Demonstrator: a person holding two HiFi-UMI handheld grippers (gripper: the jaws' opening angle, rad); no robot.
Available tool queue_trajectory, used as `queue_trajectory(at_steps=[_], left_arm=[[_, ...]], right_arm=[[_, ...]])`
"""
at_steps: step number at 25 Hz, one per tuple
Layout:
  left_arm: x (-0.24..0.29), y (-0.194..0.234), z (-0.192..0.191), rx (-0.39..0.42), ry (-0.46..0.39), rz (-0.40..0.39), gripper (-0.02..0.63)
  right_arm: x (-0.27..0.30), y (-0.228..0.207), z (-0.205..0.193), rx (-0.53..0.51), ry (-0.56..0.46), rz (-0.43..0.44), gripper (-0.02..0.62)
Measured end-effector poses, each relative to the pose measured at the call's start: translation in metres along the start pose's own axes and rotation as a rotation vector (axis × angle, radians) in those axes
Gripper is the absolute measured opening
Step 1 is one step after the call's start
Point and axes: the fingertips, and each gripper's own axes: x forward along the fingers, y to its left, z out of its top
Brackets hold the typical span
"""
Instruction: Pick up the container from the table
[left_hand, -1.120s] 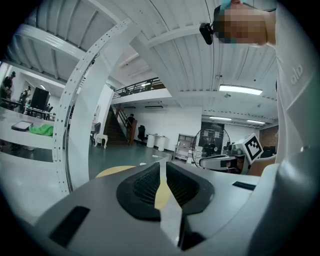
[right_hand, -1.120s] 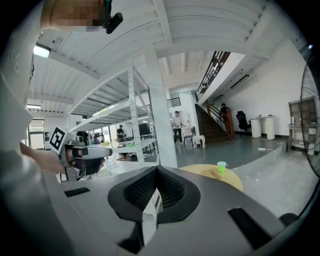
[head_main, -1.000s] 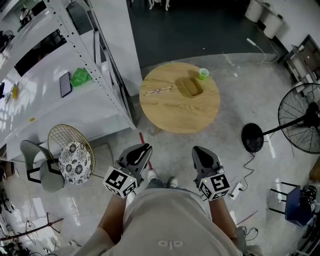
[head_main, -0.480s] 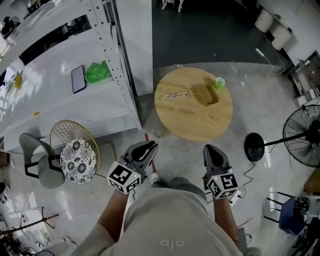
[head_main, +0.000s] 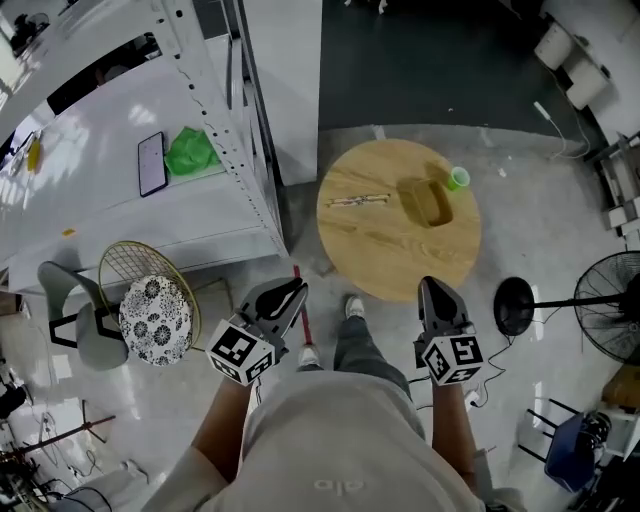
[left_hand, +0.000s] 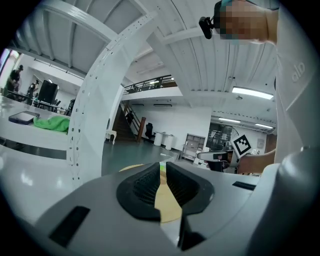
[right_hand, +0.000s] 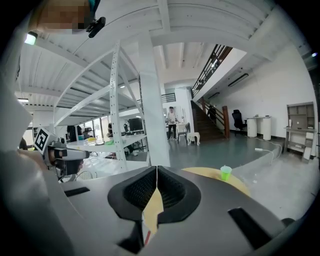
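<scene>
The container (head_main: 431, 201) is a shallow wooden tray on the round wooden table (head_main: 390, 245), with a green cup (head_main: 458, 178) just behind it and a thin stick (head_main: 358, 201) to its left. My left gripper (head_main: 297, 290) is held short of the table's near-left edge, its jaws a narrow gap apart with nothing between them (left_hand: 161, 167). My right gripper (head_main: 433, 285) hovers at the table's near edge, shut and empty (right_hand: 157, 170). The right gripper view shows the green cup (right_hand: 226, 172) on the table (right_hand: 200, 173). The tray is hidden in both gripper views.
A white shelving rack (head_main: 230, 150) stands left of the table, with a phone (head_main: 152, 163) and a green cloth (head_main: 190, 152) on it. A wire chair with a patterned cushion (head_main: 150, 312) is at the left. A floor fan (head_main: 610, 300) and its black base (head_main: 515, 306) stand at the right.
The person has walked toward the table. Both grippers have come forward with them, and the right one now reaches the table's near edge.
</scene>
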Motion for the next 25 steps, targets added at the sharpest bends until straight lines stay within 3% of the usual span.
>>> queue_trajectory(at_steps=[15, 25], left_arm=[[0.146, 0.049, 0.015, -0.069, 0.061, 0.178, 0.052], [0.202, 0.058, -0.001, -0.112, 0.143, 0.231, 0.051]], right_arm=[[0.145, -0.165, -0.008, -0.084, 0.174, 0.133, 0.028], [0.239, -0.237, -0.053, -0.263, 0.361, 0.211, 0.077]])
